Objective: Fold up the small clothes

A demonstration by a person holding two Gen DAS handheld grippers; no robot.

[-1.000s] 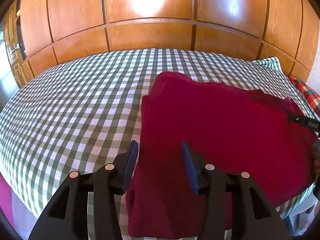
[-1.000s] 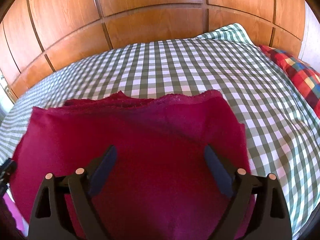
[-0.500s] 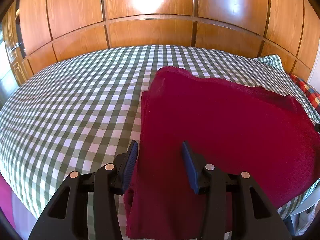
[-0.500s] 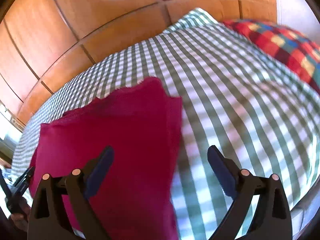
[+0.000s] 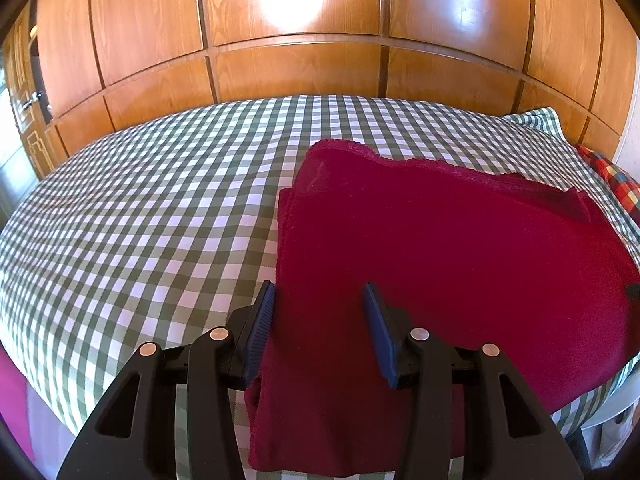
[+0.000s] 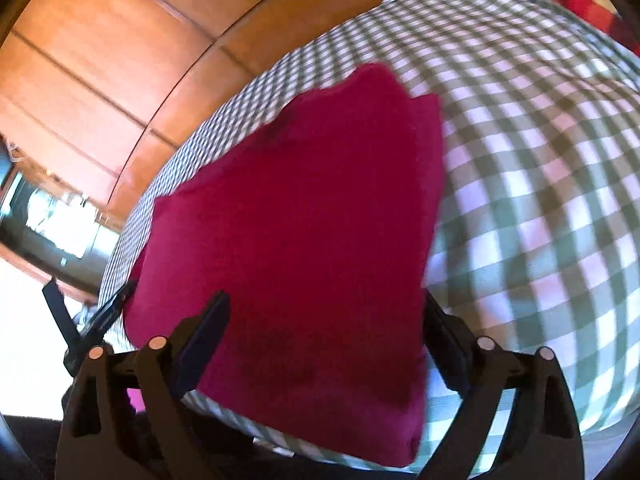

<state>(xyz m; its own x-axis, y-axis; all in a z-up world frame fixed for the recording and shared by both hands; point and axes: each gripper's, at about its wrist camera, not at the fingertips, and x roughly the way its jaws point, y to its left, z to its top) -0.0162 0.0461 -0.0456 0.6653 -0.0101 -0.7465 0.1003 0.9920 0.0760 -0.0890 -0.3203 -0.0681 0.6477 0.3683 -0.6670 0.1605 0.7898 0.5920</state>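
Note:
A dark red cloth (image 5: pixel 440 248), folded into a flat rectangle, lies on the near right part of a bed with a green and white checked cover (image 5: pixel 140 220). My left gripper (image 5: pixel 318 292) hovers open over the cloth's near left edge, its pads not pressing on anything. The right wrist view is blurred and tilted. There my right gripper (image 6: pixel 325 300) stands wide over the near right corner of the cloth (image 6: pixel 300 208). Its jaws are closing a little, with the cloth below and between them but untouched by the pads. The left gripper's black fingers (image 6: pixel 96 320) show at the left.
Wooden wall panels (image 5: pixel 300 68) rise behind the bed. A checked pillow (image 5: pixel 536 118) and a red plaid pillow (image 5: pixel 616 180) lie at the far right. The checked cover (image 6: pixel 540 180) stretches bare to the right of the cloth, and the bed's near edge runs just below both grippers.
My right gripper has swung to the cloth's right edge and rolled, so the cloth now looks tilted in its view. It has nearly left the left wrist view. The left gripper has not moved.

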